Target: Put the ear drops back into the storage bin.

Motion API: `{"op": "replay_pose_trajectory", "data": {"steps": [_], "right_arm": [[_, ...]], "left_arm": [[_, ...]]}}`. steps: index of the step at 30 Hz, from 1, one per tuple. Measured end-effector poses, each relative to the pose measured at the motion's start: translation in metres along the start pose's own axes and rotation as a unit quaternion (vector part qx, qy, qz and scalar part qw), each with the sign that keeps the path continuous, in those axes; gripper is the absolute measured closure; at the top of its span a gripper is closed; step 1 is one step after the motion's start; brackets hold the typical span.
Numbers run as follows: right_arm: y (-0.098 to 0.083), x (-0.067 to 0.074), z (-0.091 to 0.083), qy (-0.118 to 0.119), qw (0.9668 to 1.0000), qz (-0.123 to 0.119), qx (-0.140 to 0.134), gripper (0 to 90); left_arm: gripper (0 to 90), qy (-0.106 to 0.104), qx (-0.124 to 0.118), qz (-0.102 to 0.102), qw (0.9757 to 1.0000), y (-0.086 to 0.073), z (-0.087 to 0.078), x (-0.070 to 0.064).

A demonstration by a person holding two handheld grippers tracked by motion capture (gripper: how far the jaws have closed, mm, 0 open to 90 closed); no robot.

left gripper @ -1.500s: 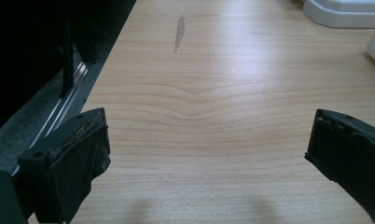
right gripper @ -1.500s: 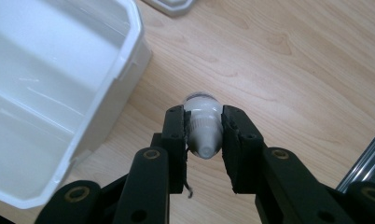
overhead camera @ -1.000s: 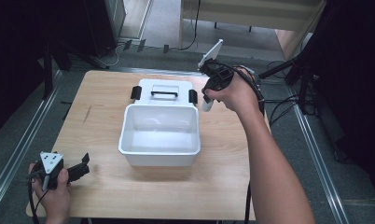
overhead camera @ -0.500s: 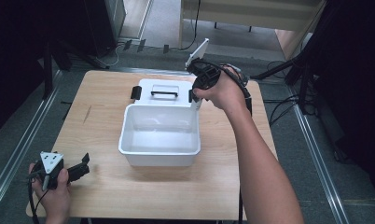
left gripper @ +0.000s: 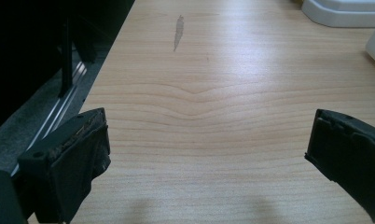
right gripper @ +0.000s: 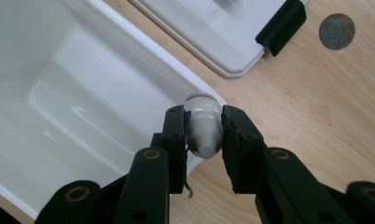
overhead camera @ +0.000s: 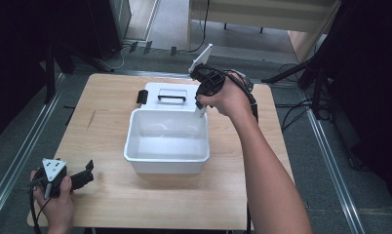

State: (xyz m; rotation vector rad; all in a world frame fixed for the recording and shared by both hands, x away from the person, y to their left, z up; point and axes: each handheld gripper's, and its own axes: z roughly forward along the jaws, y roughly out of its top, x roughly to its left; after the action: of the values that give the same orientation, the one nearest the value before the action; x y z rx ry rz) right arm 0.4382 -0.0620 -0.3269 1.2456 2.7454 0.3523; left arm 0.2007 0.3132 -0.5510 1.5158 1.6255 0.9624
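The right arm reaches far across the table (overhead camera: pixel 111 209), hand bent down at the wrist, its right gripper (right gripper: pixel 203 135) clamped on a small white tube (right gripper: pixel 203 126) above the bin's (overhead camera: pixel 166 155) far right corner, beside the lid (overhead camera: pixel 167 92). The left gripper (overhead camera: pixel 82 176) rests low at the near left corner, jaws spread wide.

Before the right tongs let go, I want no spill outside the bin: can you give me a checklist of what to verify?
1. Right tongs clamped on the small white bottle: ok.
2. Bottle over the white bin: not ok, it hangs at the corner rim.
3. Bin interior free: ok.
4. Lid out of the way, flat behind the bin: ok.
5. Left tongs open and apart from the bin: ok.
6. Bottle cap tight: cannot tell.
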Motion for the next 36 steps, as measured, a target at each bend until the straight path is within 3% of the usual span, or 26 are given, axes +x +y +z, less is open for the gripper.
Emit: {"op": "replay_pose_trajectory", "data": {"steps": [7,10,19,36], "right_arm": [[-0.002,0.000,0.001,0.004,1.0000,-0.003,-0.003,72.5],[-0.004,0.001,0.005,0.003,0.9999,-0.006,0.009,72.5],[-0.007,0.001,0.017,0.001,0.9999,-0.006,0.010,72.4],[-0.008,0.021,0.039,-0.037,0.9982,-0.044,0.020,72.4]], "left_arm": [[0.0,0.000,0.001,0.001,1.0000,0.000,0.000,0.000],[0.0,0.000,0.000,0.001,1.0000,0.000,0.000,0.000],[0.0,0.000,0.001,0.001,1.0000,0.000,0.000,0.000],[0.0,0.000,0.001,0.003,1.0000,0.000,0.000,0.000]]}}
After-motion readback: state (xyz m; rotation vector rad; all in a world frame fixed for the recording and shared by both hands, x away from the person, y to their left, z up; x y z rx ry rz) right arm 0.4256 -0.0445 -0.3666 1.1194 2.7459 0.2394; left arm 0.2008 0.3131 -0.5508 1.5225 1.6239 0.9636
